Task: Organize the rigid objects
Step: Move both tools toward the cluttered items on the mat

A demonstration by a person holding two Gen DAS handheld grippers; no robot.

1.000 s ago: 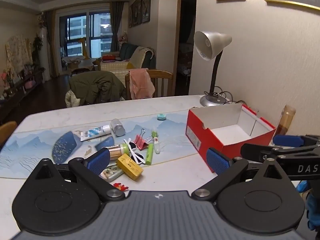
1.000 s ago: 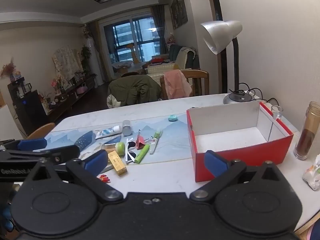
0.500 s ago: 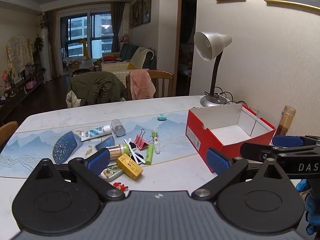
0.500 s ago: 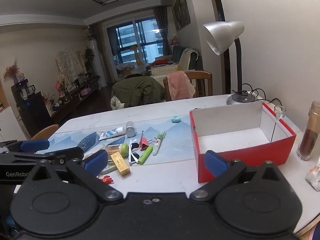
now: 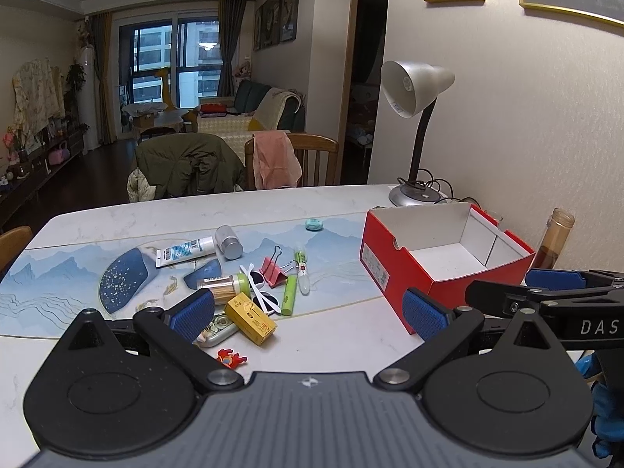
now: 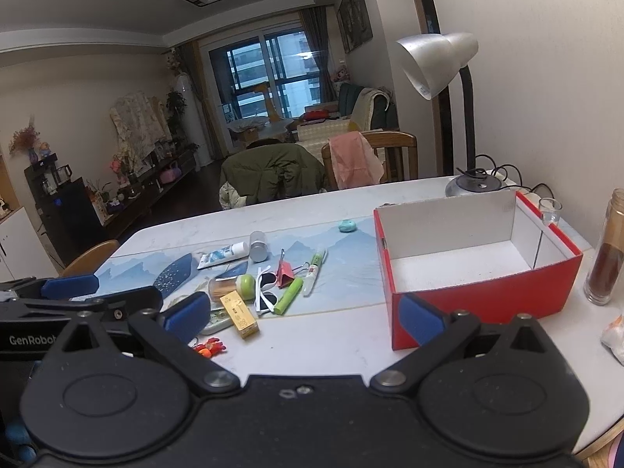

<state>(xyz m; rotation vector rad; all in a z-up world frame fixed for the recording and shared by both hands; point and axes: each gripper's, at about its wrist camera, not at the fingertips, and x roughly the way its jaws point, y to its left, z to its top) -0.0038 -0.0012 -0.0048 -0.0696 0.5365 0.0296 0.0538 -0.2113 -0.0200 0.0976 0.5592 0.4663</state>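
Observation:
A pile of small items lies on the blue table runner: a yellow box [image 5: 251, 318], white sunglasses [image 5: 260, 289], a green marker [image 5: 289, 295], a pink binder clip [image 5: 272, 270], a toothpick jar [image 5: 222, 283], a tube [image 5: 185, 251] and a silver can [image 5: 228, 237]. An empty red box [image 5: 440, 261] stands to the right; it also shows in the right wrist view [image 6: 474, 265]. My left gripper [image 5: 308, 314] is open and empty above the table's near edge. My right gripper [image 6: 304, 318] is open and empty beside it.
A desk lamp [image 5: 415, 132] and a brown bottle [image 5: 553, 241] stand by the wall at the right. A small teal object [image 5: 314, 224] lies mid-table. A red toy figure [image 5: 231, 358] lies near the front. Chairs with clothes [image 5: 187, 163] stand behind the table.
Both grippers have risen and tilted slightly, so the table items sit a little lower in view. Nothing on the table moved.

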